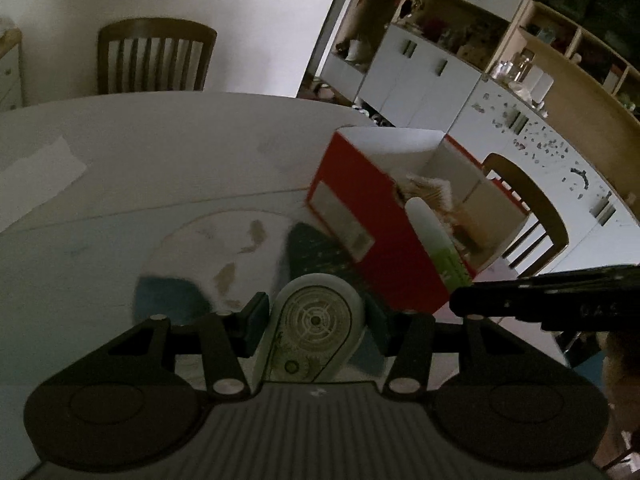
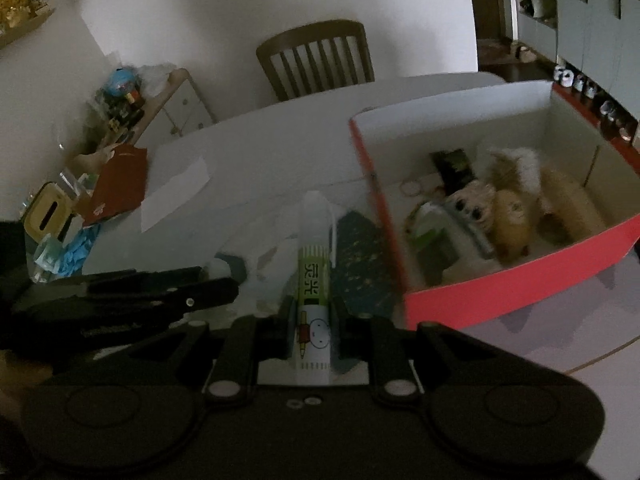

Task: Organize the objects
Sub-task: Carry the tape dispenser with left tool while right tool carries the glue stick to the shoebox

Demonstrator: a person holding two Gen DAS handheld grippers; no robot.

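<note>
Two items ride toward the half-filled box (image 2: 520, 280): our left gripper (image 1: 316, 320) fingers hold a tape dispenser (image 1: 316, 328), our right gripper (image 2: 314, 320) fingers clamp a glue tube (image 2: 314, 280). Neither is in yet.

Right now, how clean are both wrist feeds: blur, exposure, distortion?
Left wrist view: dim overall, strong fisheye bend on the table edge; red box smeared by motion, the correction tape dispenser in the left gripper sharp. Right wrist view: equally dark; plush toys in the box blurred, the glue stick in the right gripper readable.
</note>
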